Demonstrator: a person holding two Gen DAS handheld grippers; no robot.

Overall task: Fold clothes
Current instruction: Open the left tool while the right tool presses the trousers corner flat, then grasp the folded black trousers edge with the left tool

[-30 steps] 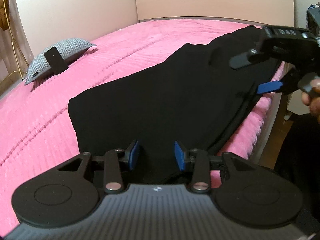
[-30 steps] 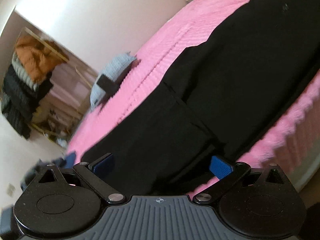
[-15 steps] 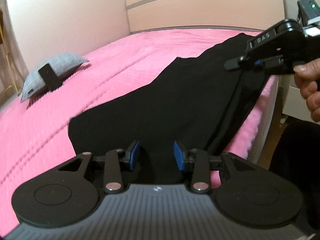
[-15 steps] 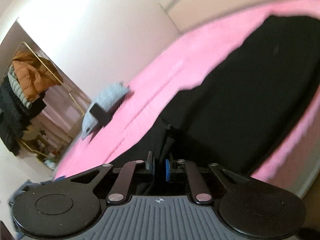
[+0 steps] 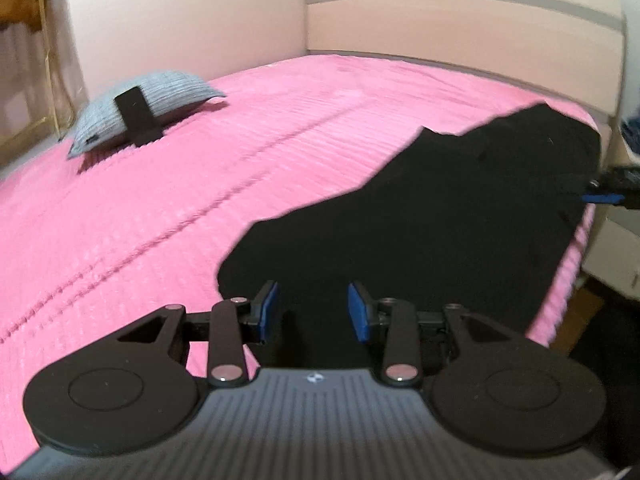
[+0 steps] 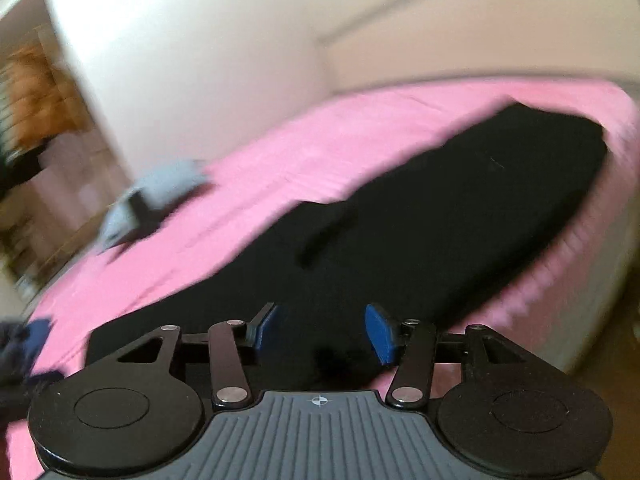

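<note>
The black garment [image 5: 440,232] lies spread flat along the near edge of the pink bed cover [image 5: 200,200]. Nearest us, our left gripper [image 5: 313,312] hangs over its near end with a gap between the blue pads and nothing visibly pinched there. Our right gripper [image 6: 322,330] hovers over the same cloth, jaws opening — no fabric caught between them, though this view is blurred. Farther off on the pink cover rests a grey pillow [image 5: 148,110] with a dark strap; beyond it stands the pale headboard [image 5: 460,20].
</note>
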